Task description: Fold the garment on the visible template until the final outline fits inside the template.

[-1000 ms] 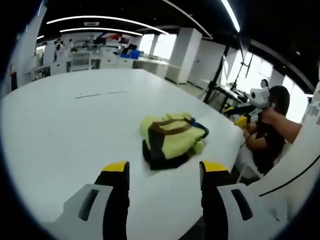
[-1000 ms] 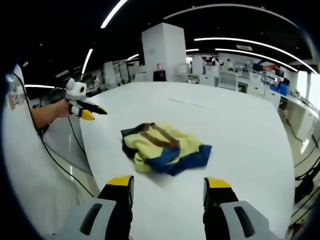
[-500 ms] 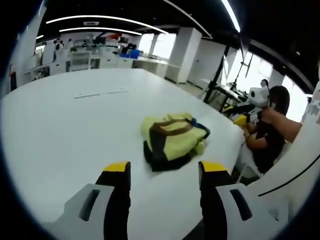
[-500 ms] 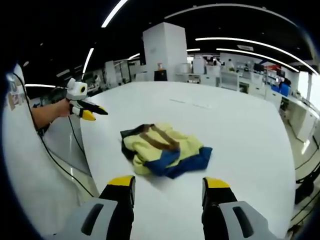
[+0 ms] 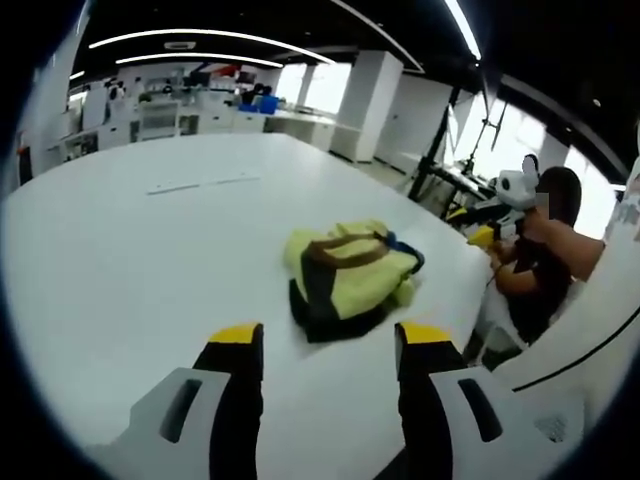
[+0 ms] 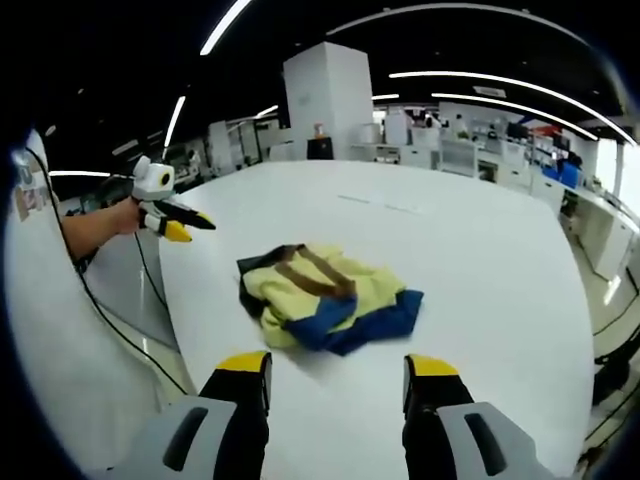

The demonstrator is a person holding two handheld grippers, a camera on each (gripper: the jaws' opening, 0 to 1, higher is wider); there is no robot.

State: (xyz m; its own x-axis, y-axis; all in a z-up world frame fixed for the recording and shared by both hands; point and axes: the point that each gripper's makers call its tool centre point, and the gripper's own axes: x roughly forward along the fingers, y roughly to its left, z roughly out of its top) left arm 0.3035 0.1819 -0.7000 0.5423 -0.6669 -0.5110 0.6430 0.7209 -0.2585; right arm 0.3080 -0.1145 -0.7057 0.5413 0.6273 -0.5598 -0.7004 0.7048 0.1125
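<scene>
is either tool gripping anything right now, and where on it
Nothing is held. The left tool and right tool both stand open and empty, short of the crumpled yellow, blue and black garment.

Bright windows; white pillar; ceiling strip lights overhead.

Bright ceiling light strips, window glare, soft fisheye edges
</scene>
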